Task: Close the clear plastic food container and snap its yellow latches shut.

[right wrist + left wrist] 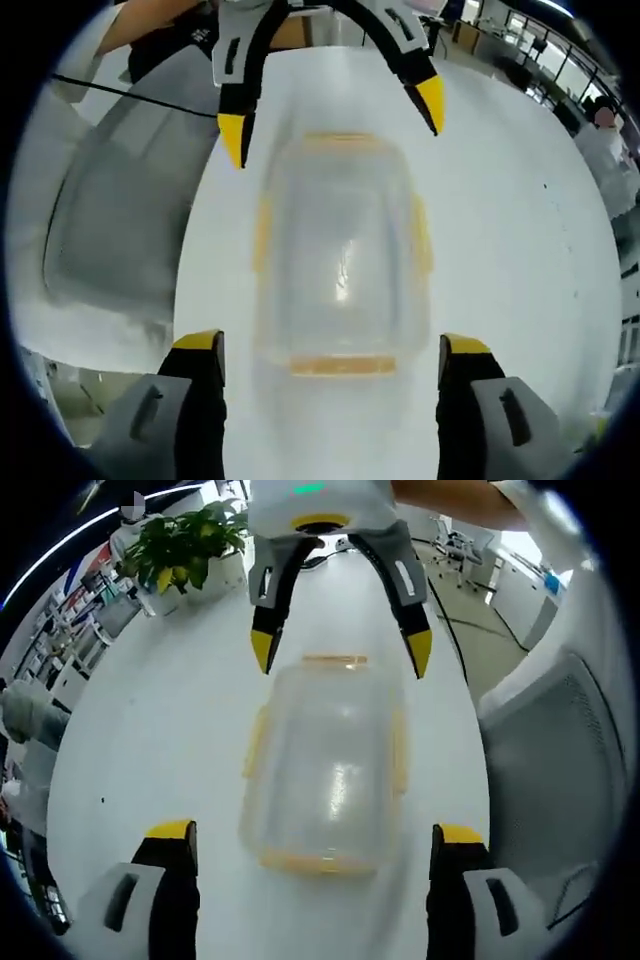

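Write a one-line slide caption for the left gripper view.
Clear plastic food container with yellow latches on a white table, between the open left gripper and open right gripper.

white table | potted plant at far end | grey chair beside table

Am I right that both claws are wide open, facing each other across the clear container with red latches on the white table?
Not quite: the latches are yellow, as the left gripper view shows. The rest holds: left claw and right claw open, either side of the container.
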Motion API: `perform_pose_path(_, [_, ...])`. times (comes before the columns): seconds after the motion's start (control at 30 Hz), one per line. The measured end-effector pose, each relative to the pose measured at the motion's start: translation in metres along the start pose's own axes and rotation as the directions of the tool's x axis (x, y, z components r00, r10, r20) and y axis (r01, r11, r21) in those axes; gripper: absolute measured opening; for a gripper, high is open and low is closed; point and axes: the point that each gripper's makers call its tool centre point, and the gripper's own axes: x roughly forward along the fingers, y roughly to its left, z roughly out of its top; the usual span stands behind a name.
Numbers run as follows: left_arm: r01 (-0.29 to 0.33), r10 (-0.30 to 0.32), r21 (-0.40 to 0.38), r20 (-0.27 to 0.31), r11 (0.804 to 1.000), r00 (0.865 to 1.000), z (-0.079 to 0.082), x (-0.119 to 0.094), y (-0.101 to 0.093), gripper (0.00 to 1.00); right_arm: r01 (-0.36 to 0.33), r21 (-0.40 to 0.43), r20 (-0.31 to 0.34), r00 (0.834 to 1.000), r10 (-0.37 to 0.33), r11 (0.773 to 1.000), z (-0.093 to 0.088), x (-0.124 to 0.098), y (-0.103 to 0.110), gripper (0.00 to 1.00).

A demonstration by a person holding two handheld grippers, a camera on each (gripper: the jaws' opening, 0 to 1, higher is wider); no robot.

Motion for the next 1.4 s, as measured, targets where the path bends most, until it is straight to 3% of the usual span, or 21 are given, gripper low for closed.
perform_pose_path(0.47, [0.049,-0.044,0.075,-0.071,0.996,0.996,-0.009,0.023,-0.001,0.91,0.014,0.003,-0.016,1.000,-0.014,1.000,-0.002,0.008,-0.001,0.83])
perform_pose_path(0.83, [0.069,-0.059,0.133,-0.080,0.989,0.995,-0.007,0.034,-0.004,0.88,0.020,0.013,-0.029,0.999,-0.019,1.000,-0.009,0.019,-0.004,0.85])
perform_pose_path(1.07, [0.081,-0.067,0.150,-0.094,0.985,0.993,-0.008,0.036,-0.009,0.82,0.054,-0.009,-0.037,0.998,-0.054,0.999,-0.011,0.019,-0.011,0.76])
perform_pose_path(1.4, [0.088,-0.075,0.159,-0.084,0.983,0.994,-0.008,0.035,-0.011,0.80,0.050,-0.005,-0.033,0.998,-0.050,0.999,-0.010,0.019,-0.011,0.76])
